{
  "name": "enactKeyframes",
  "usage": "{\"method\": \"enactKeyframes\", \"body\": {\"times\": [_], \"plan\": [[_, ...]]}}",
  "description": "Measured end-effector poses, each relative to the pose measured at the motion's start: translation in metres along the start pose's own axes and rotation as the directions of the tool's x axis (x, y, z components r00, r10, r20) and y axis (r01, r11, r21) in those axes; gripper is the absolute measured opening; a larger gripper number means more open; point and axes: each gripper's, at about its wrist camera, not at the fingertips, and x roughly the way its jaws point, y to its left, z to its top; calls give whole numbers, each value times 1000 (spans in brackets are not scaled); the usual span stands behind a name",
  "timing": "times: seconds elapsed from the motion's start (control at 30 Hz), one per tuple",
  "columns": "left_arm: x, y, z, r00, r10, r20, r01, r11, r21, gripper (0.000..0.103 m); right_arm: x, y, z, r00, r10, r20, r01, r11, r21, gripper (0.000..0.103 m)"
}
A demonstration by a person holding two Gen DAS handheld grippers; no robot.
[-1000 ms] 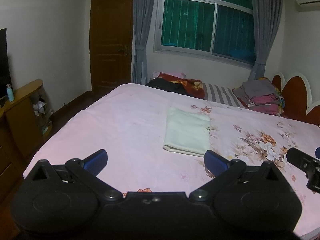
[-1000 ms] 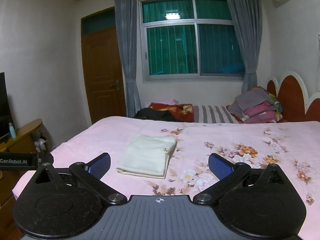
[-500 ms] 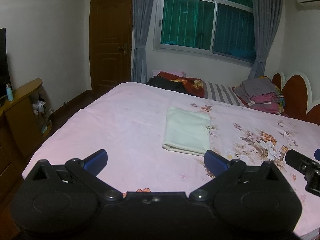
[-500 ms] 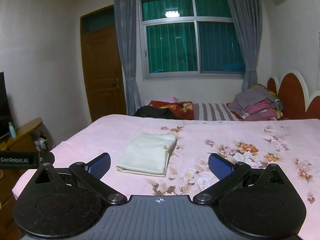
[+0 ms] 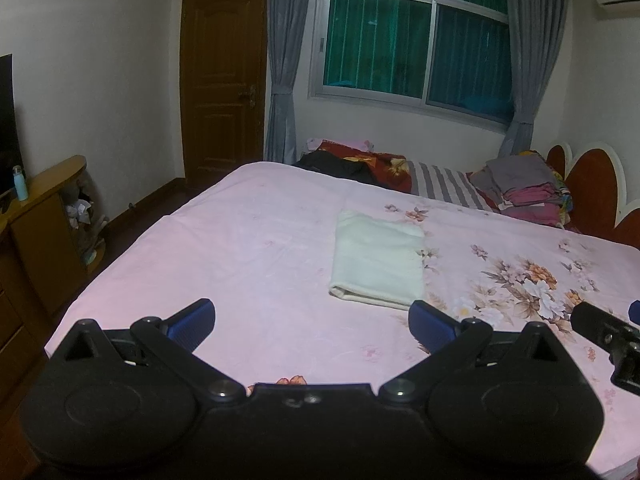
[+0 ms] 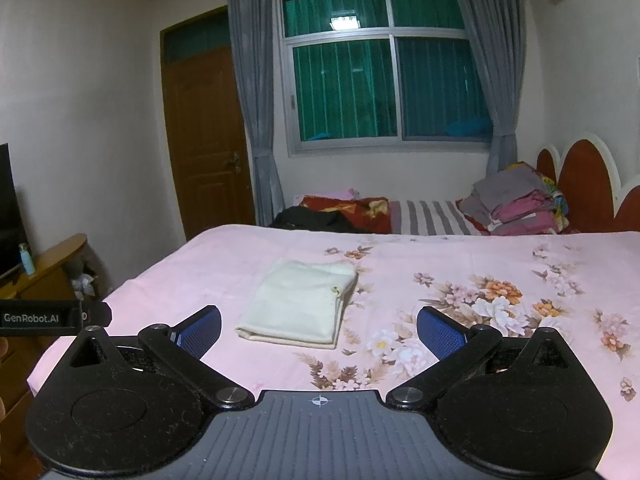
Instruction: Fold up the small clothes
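A pale cream garment (image 5: 378,258) lies folded into a neat rectangle on the pink floral bedsheet (image 5: 248,240). It also shows in the right wrist view (image 6: 298,306). My left gripper (image 5: 312,320) is open and empty, held back above the near edge of the bed, short of the garment. My right gripper (image 6: 320,330) is open and empty too, just short of the garment's near edge. Part of the right gripper (image 5: 604,334) shows at the right of the left wrist view, and the left gripper's body (image 6: 48,317) at the left of the right wrist view.
A stack of folded clothes (image 5: 524,190) sits by the red headboard (image 5: 588,184). Dark and striped bedding (image 6: 360,216) lies along the bed's far side under the window. A wooden cabinet (image 5: 36,232) with a blue bottle (image 5: 20,183) stands left, near a wooden door (image 5: 224,92).
Both grippers have stayed open and almost still, with only a slight drift of the views. The folded garment has not moved.
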Motion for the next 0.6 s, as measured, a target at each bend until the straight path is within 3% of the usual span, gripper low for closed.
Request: {"method": "enactKeyframes", "body": {"times": [0.23, 0.5, 0.6], "plan": [[4, 2, 1, 1000, 0, -3, 0, 1000, 6, 103, 5, 3, -2, 1000, 3, -9, -3, 1000, 0, 103], [23, -1, 3, 999, -52, -11, 52, 998, 40, 98, 16, -1, -4, 1000, -4, -29, 4, 1000, 9, 103], [41, -7, 4, 999, -41, -15, 42, 997, 64, 103, 27, -7, -7, 999, -18, -51, 19, 1000, 18, 103]]}}
